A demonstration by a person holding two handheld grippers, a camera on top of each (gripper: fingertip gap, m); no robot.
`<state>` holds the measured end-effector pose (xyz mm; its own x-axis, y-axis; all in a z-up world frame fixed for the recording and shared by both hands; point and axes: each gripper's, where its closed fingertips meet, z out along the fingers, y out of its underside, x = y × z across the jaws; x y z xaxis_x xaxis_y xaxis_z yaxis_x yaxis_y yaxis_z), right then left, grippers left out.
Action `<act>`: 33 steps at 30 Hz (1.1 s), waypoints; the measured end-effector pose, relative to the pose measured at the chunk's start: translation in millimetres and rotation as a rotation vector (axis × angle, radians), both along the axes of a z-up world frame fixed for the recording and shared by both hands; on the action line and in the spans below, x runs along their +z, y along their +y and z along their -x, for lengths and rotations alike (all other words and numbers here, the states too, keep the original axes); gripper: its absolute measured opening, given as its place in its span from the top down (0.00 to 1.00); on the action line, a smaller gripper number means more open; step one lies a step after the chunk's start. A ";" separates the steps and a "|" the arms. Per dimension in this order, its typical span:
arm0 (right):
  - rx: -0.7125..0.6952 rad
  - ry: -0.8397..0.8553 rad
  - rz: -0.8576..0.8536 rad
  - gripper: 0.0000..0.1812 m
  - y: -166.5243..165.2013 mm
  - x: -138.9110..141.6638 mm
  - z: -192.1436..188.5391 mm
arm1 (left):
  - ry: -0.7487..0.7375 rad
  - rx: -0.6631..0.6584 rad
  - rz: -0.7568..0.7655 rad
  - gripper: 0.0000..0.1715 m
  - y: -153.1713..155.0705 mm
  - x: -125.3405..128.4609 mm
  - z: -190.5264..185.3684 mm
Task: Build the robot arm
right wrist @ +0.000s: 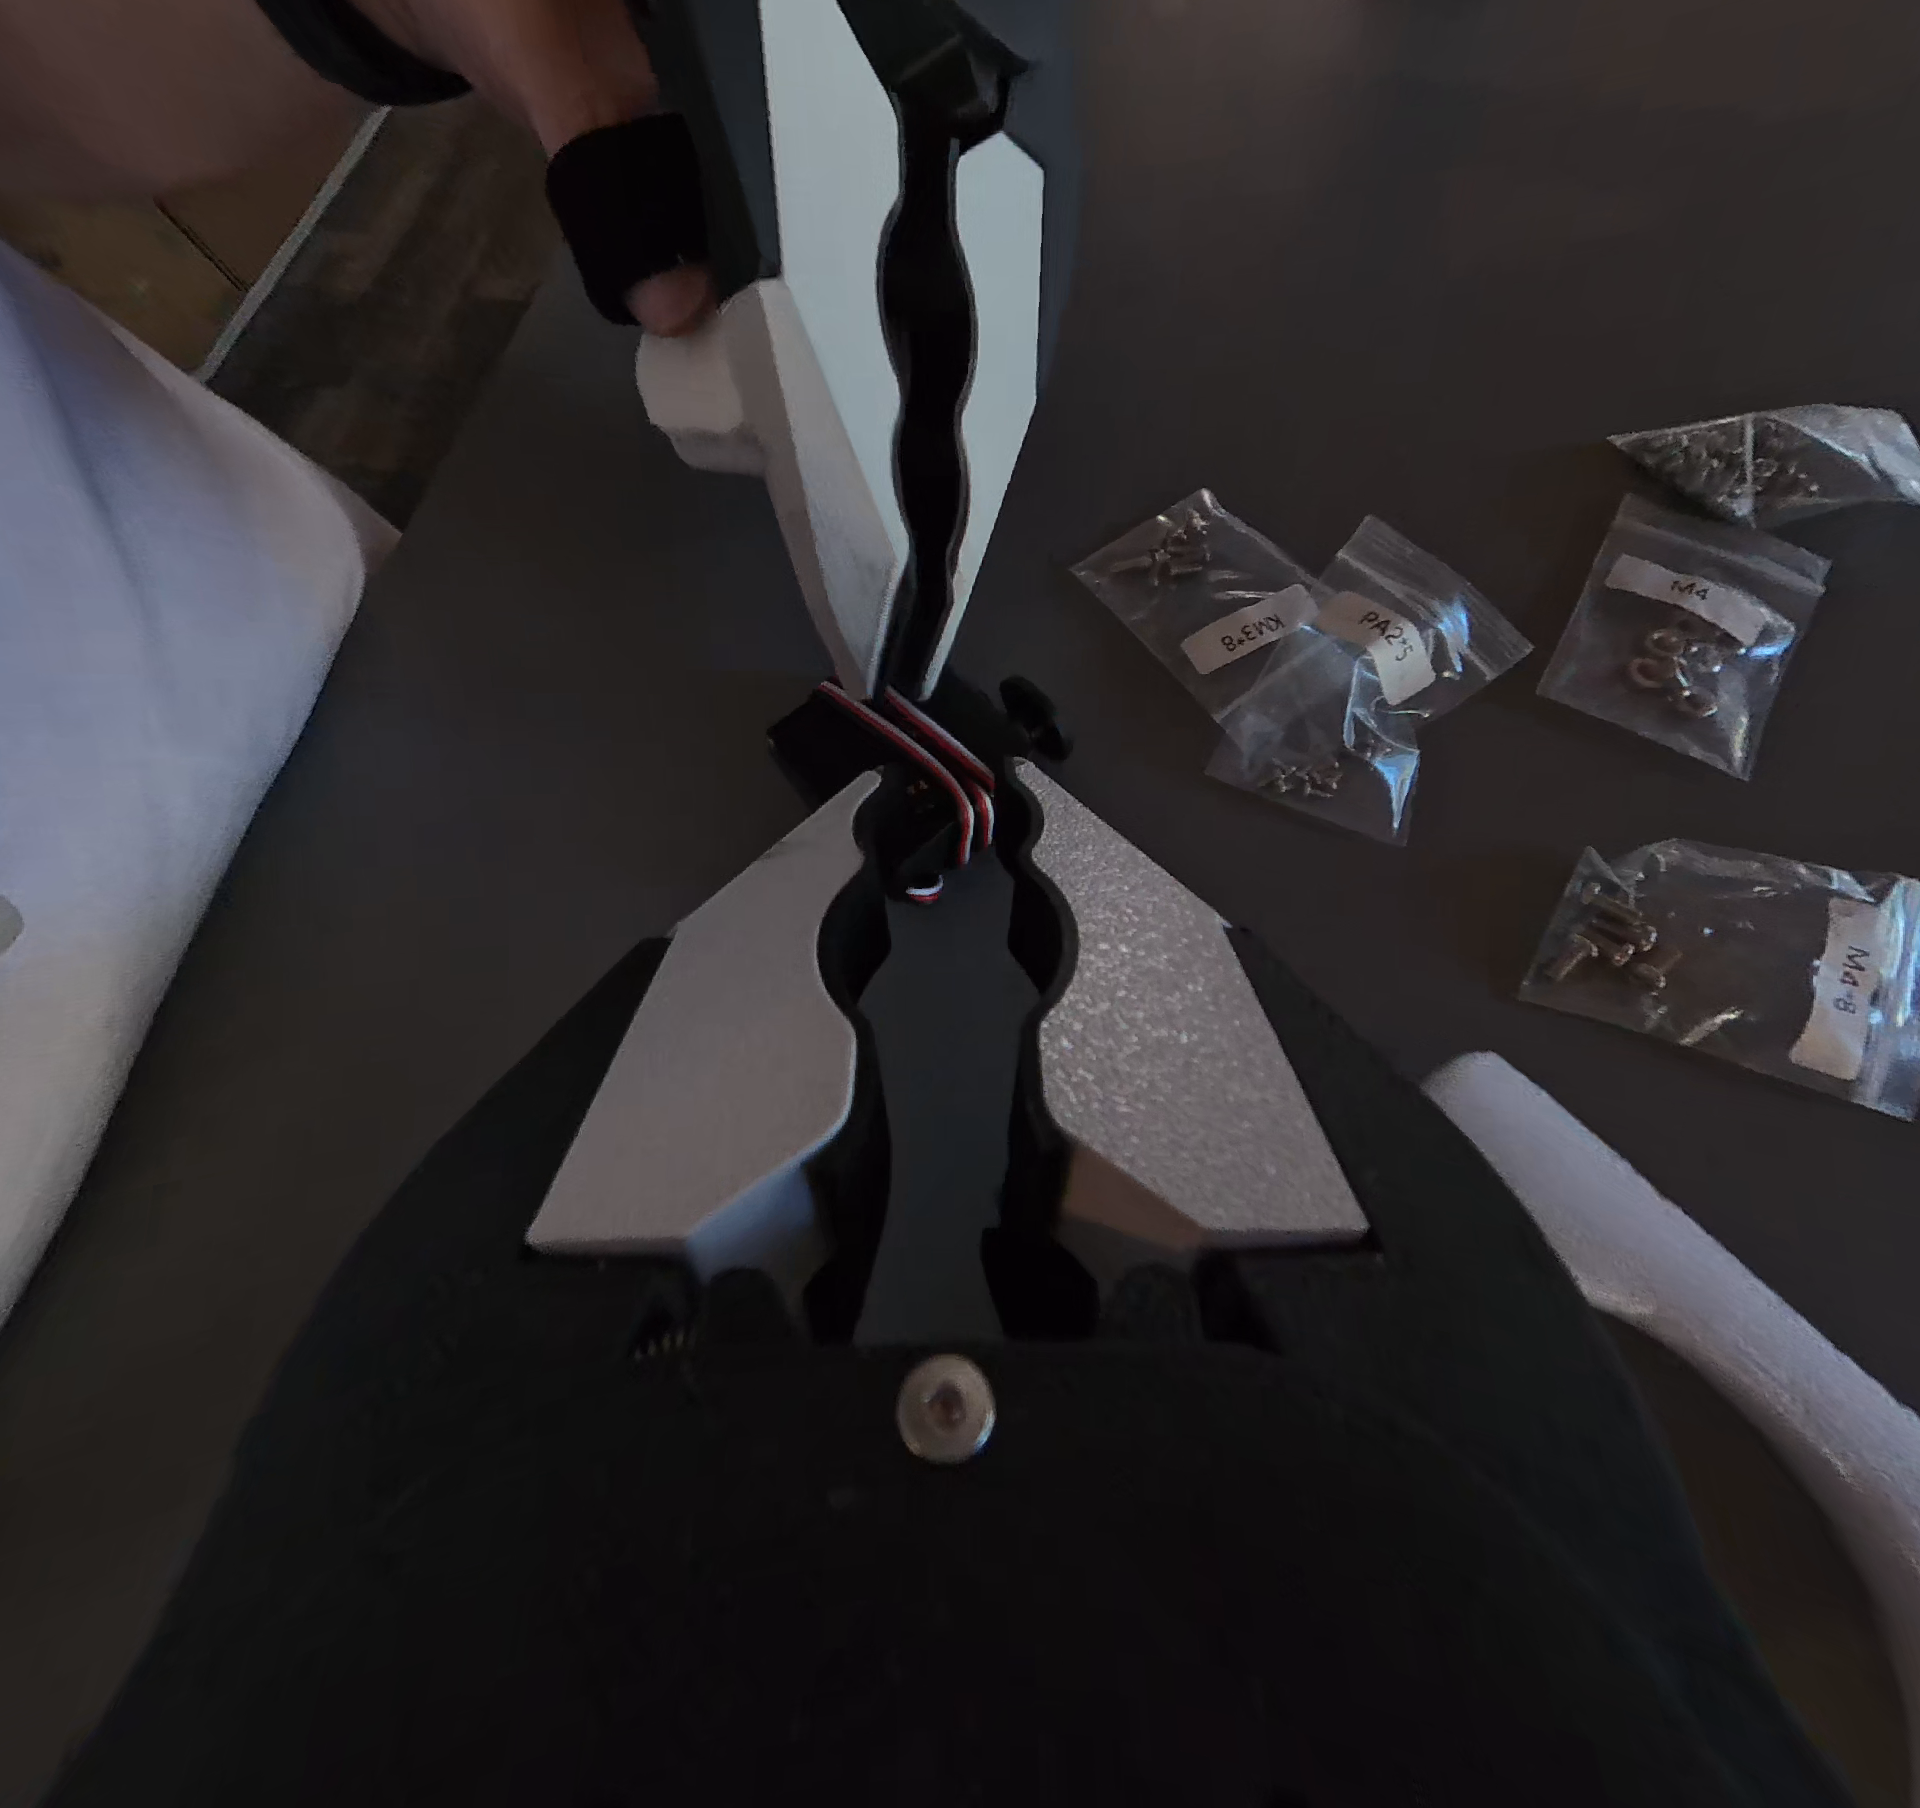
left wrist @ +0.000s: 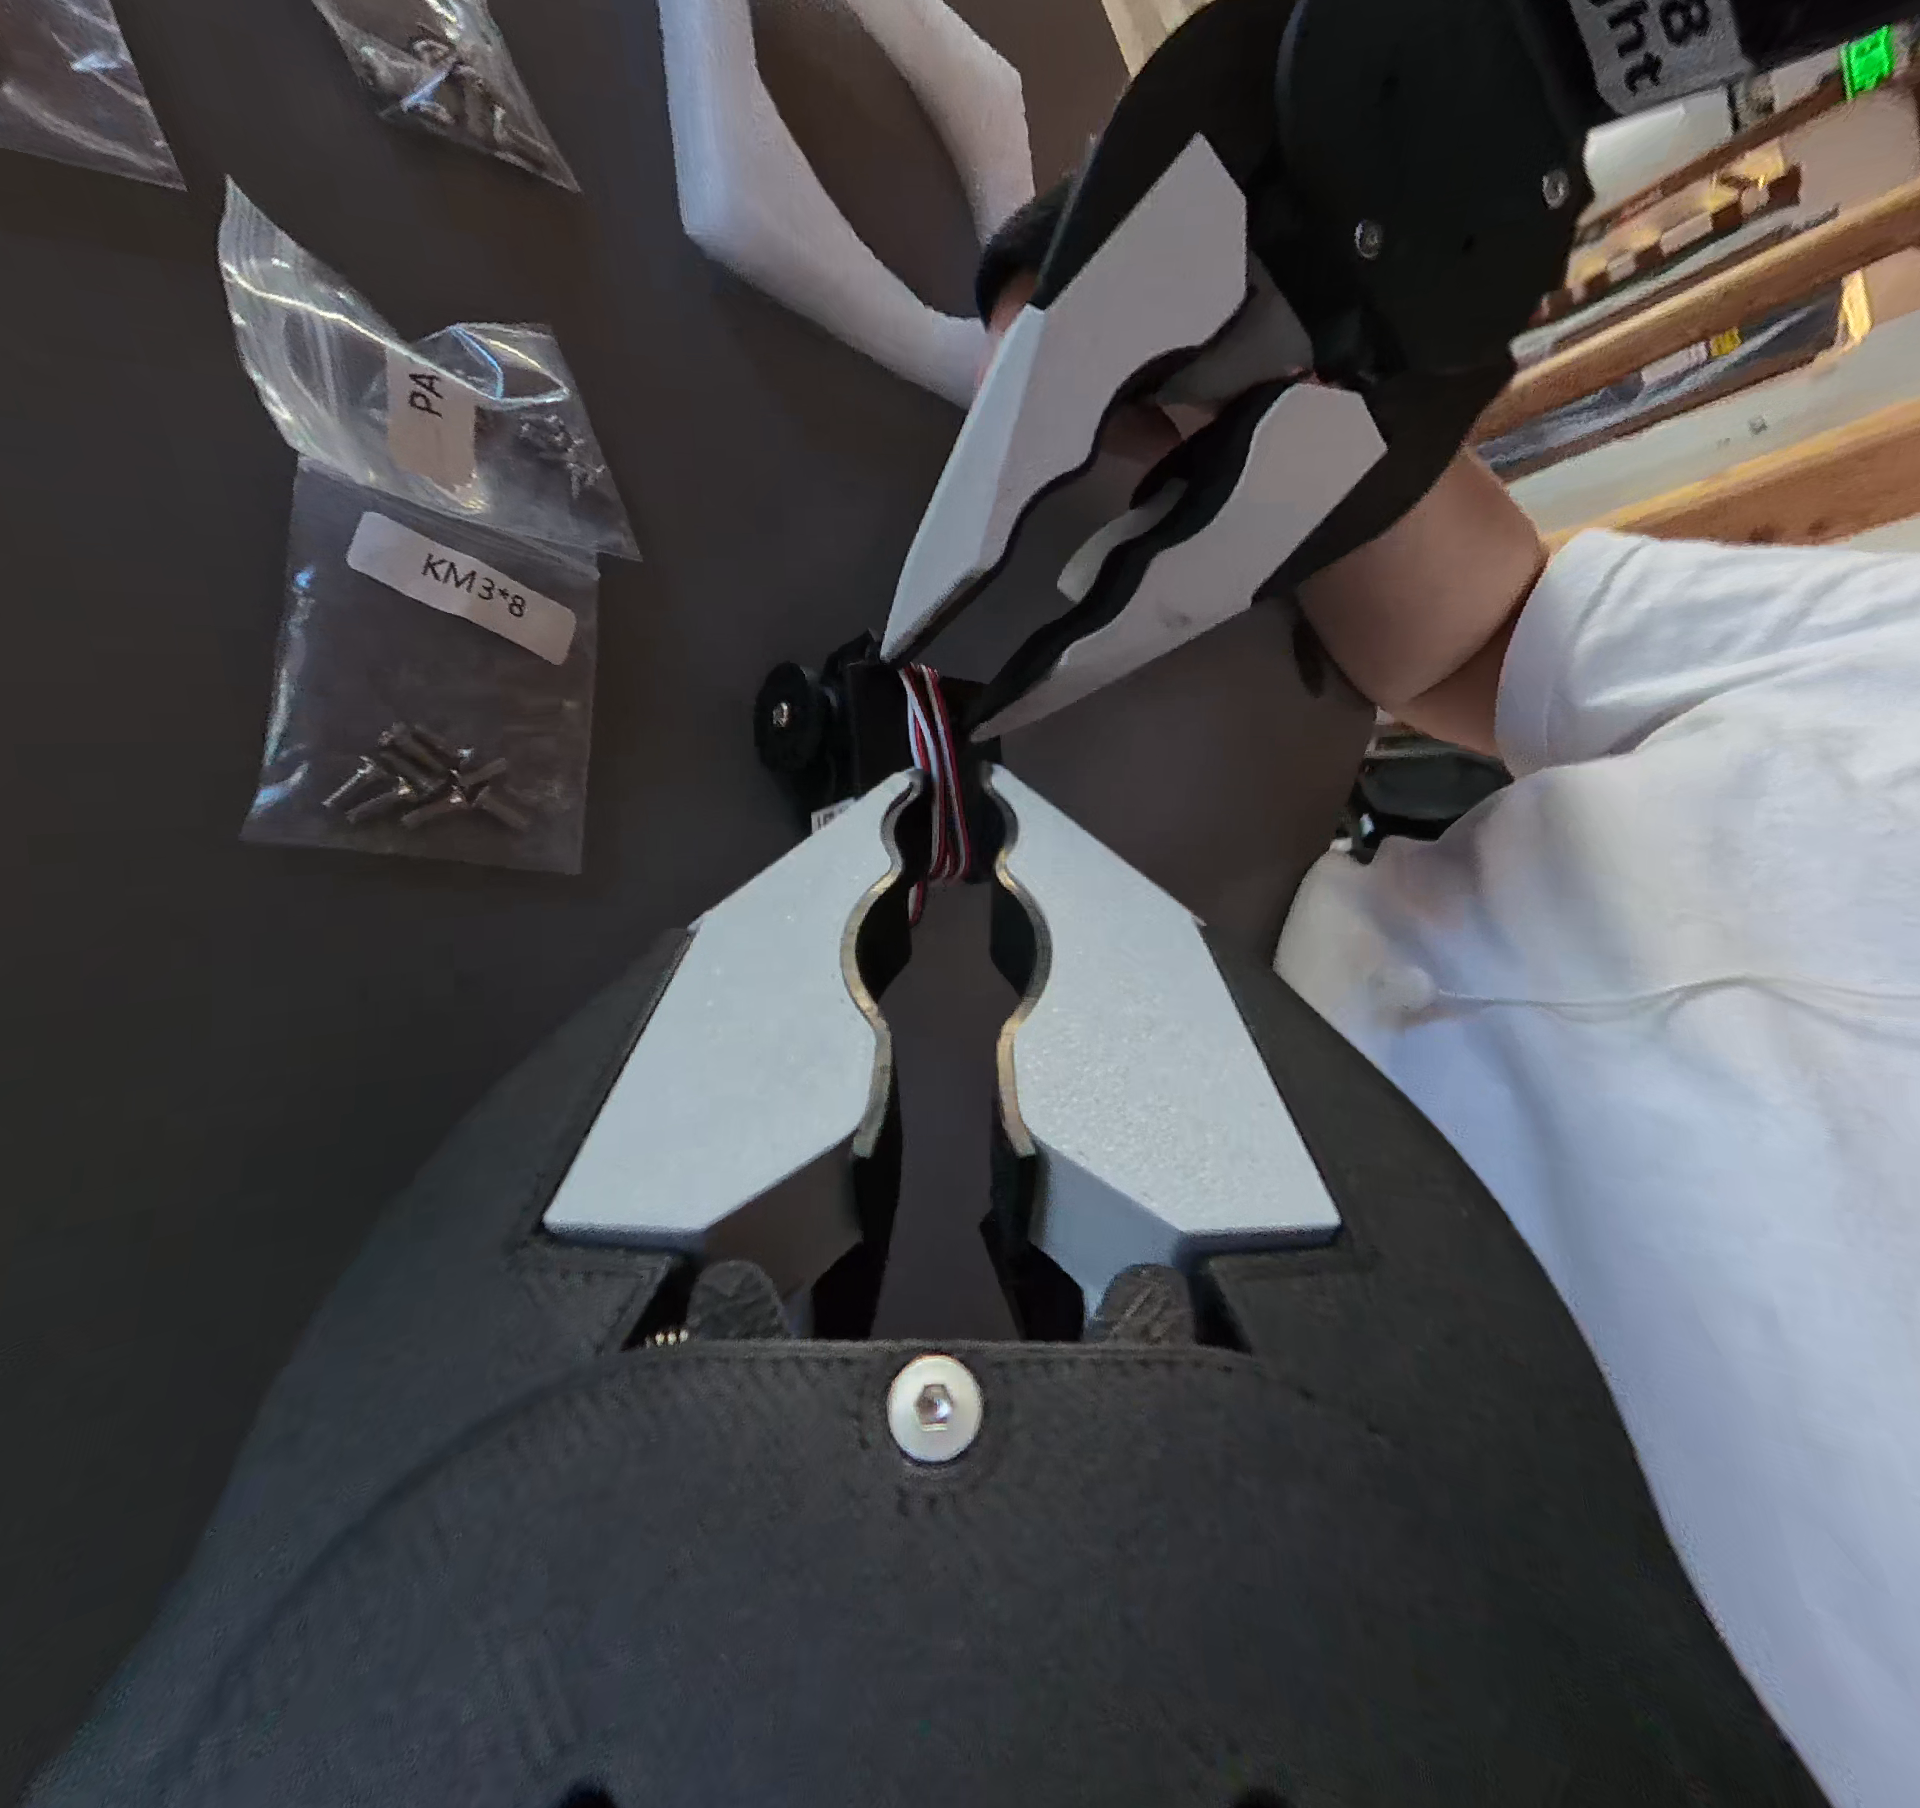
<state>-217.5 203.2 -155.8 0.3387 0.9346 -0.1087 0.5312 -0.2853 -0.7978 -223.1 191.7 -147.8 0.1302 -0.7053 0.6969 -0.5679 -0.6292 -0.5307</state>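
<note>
A small black servo (left wrist: 854, 719) with a round horn (left wrist: 781, 714) lies on the dark table, and its red, white and black wire bundle (left wrist: 935, 750) is wrapped around it. My left gripper (left wrist: 951, 779) is closed on the wire bundle at the near side of the servo. My right gripper (left wrist: 933, 694) comes in from the upper right and grips the same wrapped servo from the far side. In the right wrist view, my right gripper (right wrist: 940, 779) clamps the servo (right wrist: 805, 732) and its wires (right wrist: 940, 756), and my left gripper (right wrist: 904, 690) pinches the wire from above.
Several clear bags of screws (left wrist: 426, 678) lie left of the servo and show at the right in the right wrist view (right wrist: 1340, 657). A white foam frame (left wrist: 831, 127) lies beyond. A person's white-sleeved arm (left wrist: 1662, 823) is at the right. The table edge (right wrist: 447, 470) runs at the left. Less than 4 cm separates the two grippers' tips.
</note>
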 end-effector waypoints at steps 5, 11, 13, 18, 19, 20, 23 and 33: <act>0.009 0.013 0.002 0.89 -0.6 0.3 -0.1 | 0.062 -0.023 -0.378 0.92 10.2 0.7 21.6; 0.021 0.009 -0.009 0.89 -1.3 0.7 0.0 | 0.167 -0.059 -0.546 0.89 6.4 -14.1 20.6; 0.016 0.003 -0.019 0.89 -0.5 0.6 -0.9 | 0.155 -0.065 -0.567 0.97 5.8 -11.8 18.8; 0.019 -0.006 -0.035 0.89 -1.1 0.8 -1.0 | 0.175 -0.058 -0.644 0.99 8.0 -11.7 19.1; 0.021 -0.004 -0.034 0.89 -1.3 0.9 -1.2 | 0.170 -0.050 -0.653 0.99 8.7 -11.7 19.1; 0.024 -0.001 -0.032 0.89 -1.7 1.0 -1.4 | 0.158 -0.043 -0.656 0.99 8.9 -11.5 19.1; 0.075 0.009 -0.048 0.83 -6.5 1.9 -0.7 | 0.110 -0.031 -0.657 0.99 8.8 -11.3 19.1; 0.187 -0.051 -0.075 0.88 -7.7 1.7 6.1 | 0.087 -0.016 -0.669 0.99 14.7 -10.5 18.1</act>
<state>-223.7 195.5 -154.1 0.1617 0.9866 -0.0238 0.6094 -0.1187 -0.7839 -241.2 206.3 -158.3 0.1524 -0.9836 0.0967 -0.6329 -0.1722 -0.7548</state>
